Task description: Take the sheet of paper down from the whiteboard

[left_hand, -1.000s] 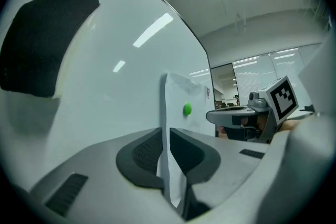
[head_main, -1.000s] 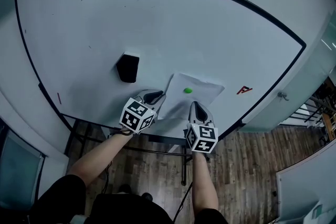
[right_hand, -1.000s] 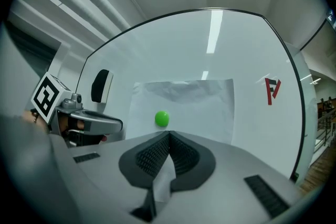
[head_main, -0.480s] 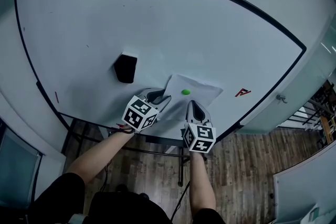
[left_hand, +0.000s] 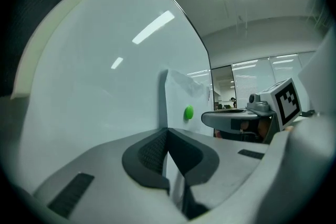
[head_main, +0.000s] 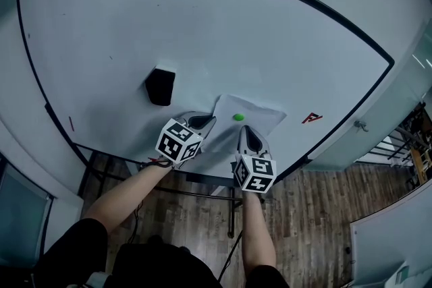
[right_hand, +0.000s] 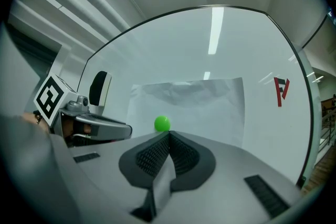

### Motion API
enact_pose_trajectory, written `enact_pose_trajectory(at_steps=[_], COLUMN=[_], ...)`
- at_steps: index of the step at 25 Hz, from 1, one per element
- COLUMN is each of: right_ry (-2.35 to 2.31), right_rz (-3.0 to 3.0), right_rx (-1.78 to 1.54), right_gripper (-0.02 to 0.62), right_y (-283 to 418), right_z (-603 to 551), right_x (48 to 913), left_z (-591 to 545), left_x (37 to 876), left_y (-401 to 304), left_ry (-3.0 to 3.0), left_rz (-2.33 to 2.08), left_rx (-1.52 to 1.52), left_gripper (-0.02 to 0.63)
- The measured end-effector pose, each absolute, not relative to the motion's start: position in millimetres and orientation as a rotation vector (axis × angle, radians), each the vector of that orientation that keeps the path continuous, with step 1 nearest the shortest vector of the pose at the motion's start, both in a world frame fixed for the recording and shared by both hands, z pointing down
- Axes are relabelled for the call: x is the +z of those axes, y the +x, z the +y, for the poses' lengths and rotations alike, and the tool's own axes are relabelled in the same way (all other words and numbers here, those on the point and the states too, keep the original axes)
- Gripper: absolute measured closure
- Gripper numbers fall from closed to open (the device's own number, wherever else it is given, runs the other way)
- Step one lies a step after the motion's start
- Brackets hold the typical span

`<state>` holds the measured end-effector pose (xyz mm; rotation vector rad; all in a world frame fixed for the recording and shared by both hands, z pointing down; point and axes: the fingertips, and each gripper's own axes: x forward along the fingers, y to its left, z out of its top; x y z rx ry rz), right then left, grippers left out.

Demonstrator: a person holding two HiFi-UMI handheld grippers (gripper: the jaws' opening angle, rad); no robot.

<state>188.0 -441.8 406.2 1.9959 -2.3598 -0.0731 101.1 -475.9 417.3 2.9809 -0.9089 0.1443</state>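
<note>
Pinching is the word for both tools: the left gripper point(head_main: 201, 122) has its jaws pressed together on the left edge of the thin white sheet of paper point(head_main: 260, 119), to the left of and a little below the small round green magnet point(head_main: 238, 117). The right gripper point(head_main: 248, 137) has its jaws closed on the sheet's bottom edge, straight below that magnet. The sheet hangs on the wide black-framed whiteboard point(head_main: 202, 30), creased a little above the magnet. The magnet sits near the sheet's middle and looks to be the only thing pinning it. A black block-shaped eraser point(head_main: 160, 86) clings to the board well to the left of the magnet, and a red printed mark point(head_main: 311, 118) shows well to its right; neither touches the paper. To my eye both grasps are made and the paper has not yet come off, so the step in hand is the pull itself. That calls for drawing both grippers away from the board together and evenly, so the sheet slips out from under the magnet. The paper looks flimsy. A lopsided tug could tear it at a pinch point or flick the magnet off the board.
</note>
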Motion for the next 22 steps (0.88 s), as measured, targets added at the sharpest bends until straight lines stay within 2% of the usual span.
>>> enact_pose_trajectory(at_steps=[18,19,21,22], right_ry=[1.992,1.994,1.985,1.983], right_rz=[-2.317,-2.312,-2.299,-2.294], right_rx=[-0.163,-0.167,-0.174,-0.18], right_gripper=[0.568,0.556,0.449,0.442], right_y=[176,174,171,169], right_z=[-453,-454,-458,-459], right_x=[399,398,399,399], left_z=[-475,-474,-474,-474], left_x=[418,418,418,418], left_y=[102,102,102,102], left_ry=[2.965,2.968,2.972,2.974], left_rz=[-0.846,-0.842,-0.833,-0.83], left_rx=[0.126,0.127,0.128,0.128], left_gripper=[0.588,0.586,0.586,0.588])
